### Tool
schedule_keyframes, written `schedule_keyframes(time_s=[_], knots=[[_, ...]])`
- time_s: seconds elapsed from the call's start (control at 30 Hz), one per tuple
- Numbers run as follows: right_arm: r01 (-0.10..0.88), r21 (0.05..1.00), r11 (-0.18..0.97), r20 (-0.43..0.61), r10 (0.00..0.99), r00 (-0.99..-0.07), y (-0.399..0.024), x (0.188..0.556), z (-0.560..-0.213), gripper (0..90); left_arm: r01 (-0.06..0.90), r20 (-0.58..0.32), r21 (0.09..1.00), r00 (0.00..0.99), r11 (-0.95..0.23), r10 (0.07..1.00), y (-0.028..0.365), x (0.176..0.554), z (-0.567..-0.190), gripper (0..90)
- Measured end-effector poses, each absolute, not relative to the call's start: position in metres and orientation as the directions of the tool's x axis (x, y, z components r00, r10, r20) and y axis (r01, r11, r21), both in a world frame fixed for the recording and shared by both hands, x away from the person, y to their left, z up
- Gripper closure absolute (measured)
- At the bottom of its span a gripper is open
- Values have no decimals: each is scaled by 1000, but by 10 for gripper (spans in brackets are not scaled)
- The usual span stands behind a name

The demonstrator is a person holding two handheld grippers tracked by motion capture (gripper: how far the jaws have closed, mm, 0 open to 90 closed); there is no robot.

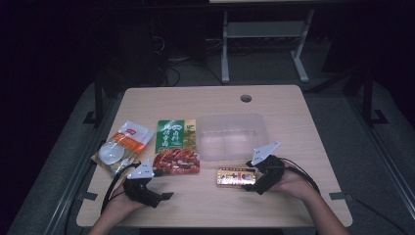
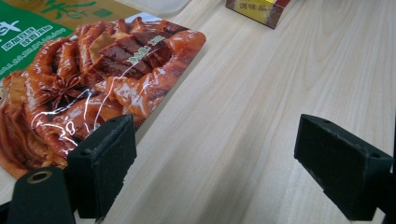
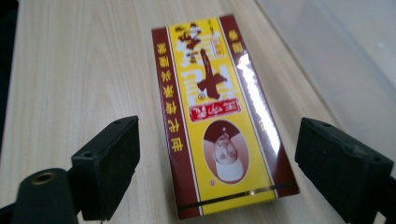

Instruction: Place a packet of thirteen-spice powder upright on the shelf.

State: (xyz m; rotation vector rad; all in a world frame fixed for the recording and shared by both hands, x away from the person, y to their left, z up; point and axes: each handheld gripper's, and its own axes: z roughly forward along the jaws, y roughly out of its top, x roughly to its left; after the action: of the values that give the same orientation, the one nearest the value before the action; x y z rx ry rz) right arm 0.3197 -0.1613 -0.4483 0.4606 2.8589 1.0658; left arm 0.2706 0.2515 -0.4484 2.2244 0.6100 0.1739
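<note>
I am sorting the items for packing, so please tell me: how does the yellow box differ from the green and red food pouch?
The yellow box is a small stiff carton with flat sides; the food pouch is a larger, flat, soft, glossy bag. The yellow box lies between the jaws of the right gripper, which do not press it; the food pouch lies next to the left gripper, whose jaws have only bare table between them. Both rest flat on the wooden table near the clear tray.

Chinese "调味品" on yellow box (image 2: 256, 9)
</note>
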Motion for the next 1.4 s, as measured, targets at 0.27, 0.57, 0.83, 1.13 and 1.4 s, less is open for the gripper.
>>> schedule_keyframes(time_s=[0.27, 0.57, 0.83, 1.13, 1.4], knots=[[263, 614, 744, 41, 303, -952, -161, 320, -456, 145, 371, -82, 740, 877, -560, 473, 251, 270, -451, 124], [216, 603, 767, -3, 273, -962, -158, 321, -466, 235, 368, -81, 737, 881, -567, 466, 250, 267, -452, 124], [220, 626, 748, -1, 283, -959, -162, 317, -468, 246, 370, -85, 732, 883, -572, 462, 249, 265, -453, 125], [189, 642, 743, -10, 254, -967, -165, 315, -468, 320, 365, -84, 733, 887, -575, 455, 247, 265, -453, 126], [201, 653, 730, 36, 236, -971, -169, 315, -464, 322, 360, -91, 733, 893, -577, 442, 248, 264, -453, 127]])
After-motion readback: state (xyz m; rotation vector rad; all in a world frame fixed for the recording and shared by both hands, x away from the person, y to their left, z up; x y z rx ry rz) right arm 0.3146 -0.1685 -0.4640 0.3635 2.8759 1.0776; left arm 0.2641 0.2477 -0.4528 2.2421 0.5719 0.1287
